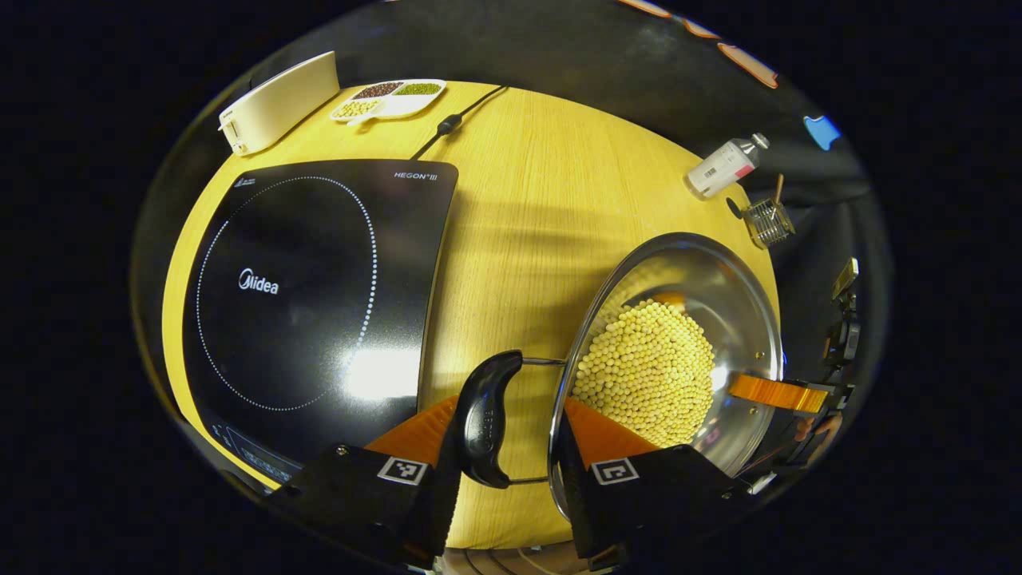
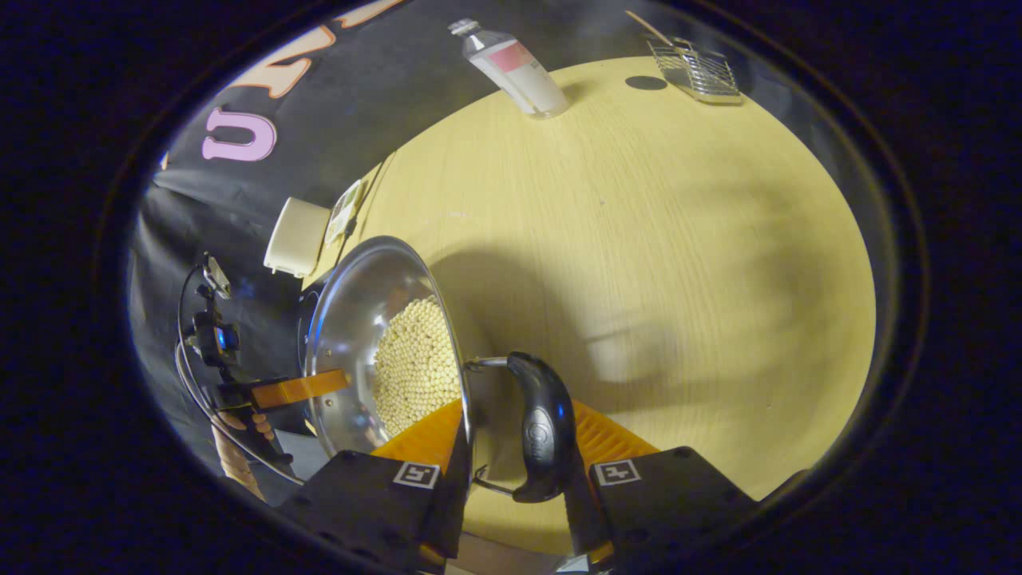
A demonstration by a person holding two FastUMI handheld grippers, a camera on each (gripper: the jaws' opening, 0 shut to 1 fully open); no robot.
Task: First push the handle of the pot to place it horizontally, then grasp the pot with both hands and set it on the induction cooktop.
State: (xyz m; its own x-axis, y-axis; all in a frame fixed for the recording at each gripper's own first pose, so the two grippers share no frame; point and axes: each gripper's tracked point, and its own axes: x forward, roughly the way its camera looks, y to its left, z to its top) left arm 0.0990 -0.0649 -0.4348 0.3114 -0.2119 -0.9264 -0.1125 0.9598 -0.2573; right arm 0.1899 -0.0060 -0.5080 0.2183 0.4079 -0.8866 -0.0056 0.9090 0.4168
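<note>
Each gripper's fingers straddle a black side handle of the pot (image 1: 679,319), left gripper (image 1: 511,467) and right gripper (image 2: 511,471); apparently clamped, though contact is hard to confirm. The bean-filled pot is on or just above the tabletop (image 1: 511,208), beside the induction cooktop (image 1: 319,295). Uneven lifting could tilt it and spill beans.

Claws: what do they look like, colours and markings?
Both alike: left claw and right claw have ridged orange fingers on black blocky mounts, each mount carrying a white square black-patterned tag. Black cables loop behind the left claw in the right gripper view.
</note>
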